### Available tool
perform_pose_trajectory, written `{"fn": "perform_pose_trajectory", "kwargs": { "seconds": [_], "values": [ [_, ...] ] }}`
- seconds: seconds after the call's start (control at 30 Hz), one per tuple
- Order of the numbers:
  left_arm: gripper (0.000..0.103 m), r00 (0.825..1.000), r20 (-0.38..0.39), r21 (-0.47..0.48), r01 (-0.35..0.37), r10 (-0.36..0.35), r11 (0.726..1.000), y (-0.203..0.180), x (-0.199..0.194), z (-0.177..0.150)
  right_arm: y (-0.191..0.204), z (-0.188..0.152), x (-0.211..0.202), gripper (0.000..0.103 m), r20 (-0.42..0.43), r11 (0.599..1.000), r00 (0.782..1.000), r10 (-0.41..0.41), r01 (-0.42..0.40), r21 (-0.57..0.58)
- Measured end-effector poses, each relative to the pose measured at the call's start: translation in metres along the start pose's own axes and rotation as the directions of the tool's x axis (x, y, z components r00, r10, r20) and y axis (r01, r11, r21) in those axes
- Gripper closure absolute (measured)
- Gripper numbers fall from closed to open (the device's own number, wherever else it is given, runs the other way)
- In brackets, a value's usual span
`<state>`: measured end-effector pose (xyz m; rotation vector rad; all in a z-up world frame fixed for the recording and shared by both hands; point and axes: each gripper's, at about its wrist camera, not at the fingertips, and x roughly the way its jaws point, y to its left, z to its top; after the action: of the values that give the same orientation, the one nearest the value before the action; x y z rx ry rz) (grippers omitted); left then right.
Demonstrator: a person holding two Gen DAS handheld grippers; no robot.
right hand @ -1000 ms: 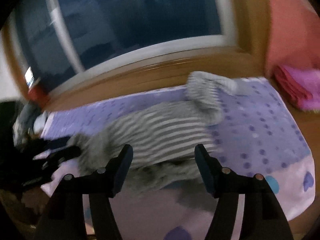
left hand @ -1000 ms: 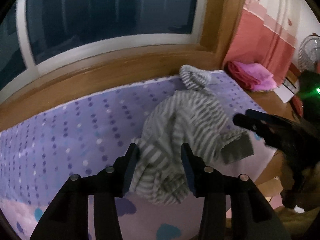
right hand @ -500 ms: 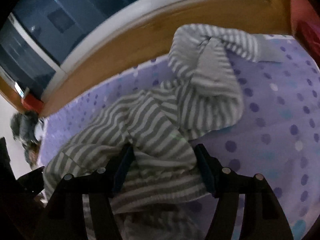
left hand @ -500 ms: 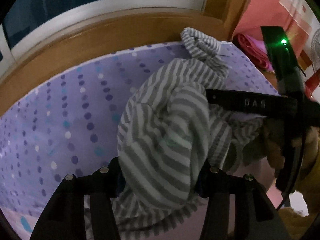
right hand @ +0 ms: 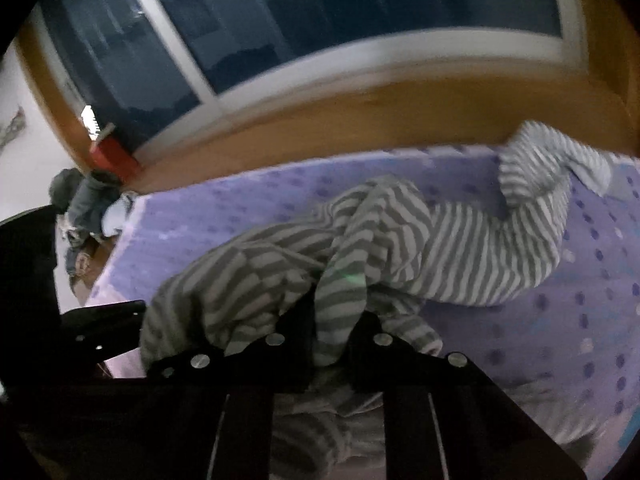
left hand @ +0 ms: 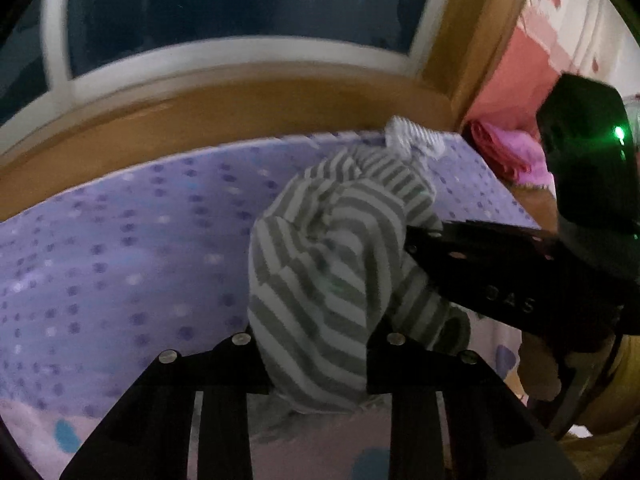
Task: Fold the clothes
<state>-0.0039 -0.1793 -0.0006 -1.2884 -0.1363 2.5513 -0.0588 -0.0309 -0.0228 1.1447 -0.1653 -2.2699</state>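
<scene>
My left gripper [left hand: 316, 344] points down, its jaws closing on a thick bunch of striped cloth. My right gripper [right hand: 336, 332] tilts down too, jaws closing, pinching a narrow fold.

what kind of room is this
Most likely a bedroom at night: a purple dotted sheet spread below a wood-framed window that is dark outside, a crumpled striped garment on it, and folded pink cloth nearby.

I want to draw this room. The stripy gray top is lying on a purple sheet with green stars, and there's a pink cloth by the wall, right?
Almost. The purple sheet has dots on it, not green stars; the left wrist view shows them plainly. The stripy gray top does lie on it, and the pink cloth is by the wall.
</scene>
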Motion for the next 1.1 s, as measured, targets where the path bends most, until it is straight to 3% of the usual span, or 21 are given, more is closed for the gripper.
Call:
{"fn": "perform_pose_trajectory", "kwargs": {
  "seconds": [0.3, 0.5, 0.63, 0.8, 0.93, 1.03, 1.1],
  "values": [
    [0.075, 0.985, 0.122, -0.154, -0.100, 0.120, 0.983, 0.116, -0.097, -0.028, 0.145, 0.017, 0.003, 0.092, 0.046, 0.975, 0.987, 0.153, -0.143, -0.167],
    [0.075, 0.976, 0.064, -0.272, -0.183, 0.208, 0.945, 0.185, -0.112, -0.062, 0.218, 0.014, 0.047, 0.092, -0.025, 0.948, 0.976, 0.217, -0.216, -0.234],
    [0.075, 0.956, 0.000, -0.310, -0.278, 0.292, 0.909, 0.217, -0.112, -0.082, 0.251, 0.008, 0.095, 0.092, -0.099, 0.945, 0.975, 0.201, -0.219, -0.243],
    [0.075, 0.955, 0.018, -0.316, -0.275, 0.296, 0.908, 0.235, -0.125, -0.091, 0.261, -0.004, 0.142, 0.091, -0.170, 0.954, 0.976, 0.137, -0.176, -0.241],
    [0.073, 0.964, 0.024, -0.280, -0.246, 0.263, 0.928, 0.233, -0.124, -0.091, 0.262, -0.003, 0.140, 0.088, -0.142, 0.970, 0.988, 0.063, -0.095, -0.225],
    [0.061, 0.976, 0.021, -0.239, -0.204, 0.216, 0.949, 0.224, -0.117, -0.087, 0.254, 0.003, 0.106, 0.065, -0.051, 0.972, 0.996, 0.074, -0.083, -0.220],
    [0.061, 0.981, 0.027, -0.200, -0.184, 0.193, 0.962, 0.211, -0.113, -0.082, 0.244, 0.006, 0.082, 0.042, 0.007, 0.971, 0.998, 0.061, -0.058, -0.230]
  ]
}}
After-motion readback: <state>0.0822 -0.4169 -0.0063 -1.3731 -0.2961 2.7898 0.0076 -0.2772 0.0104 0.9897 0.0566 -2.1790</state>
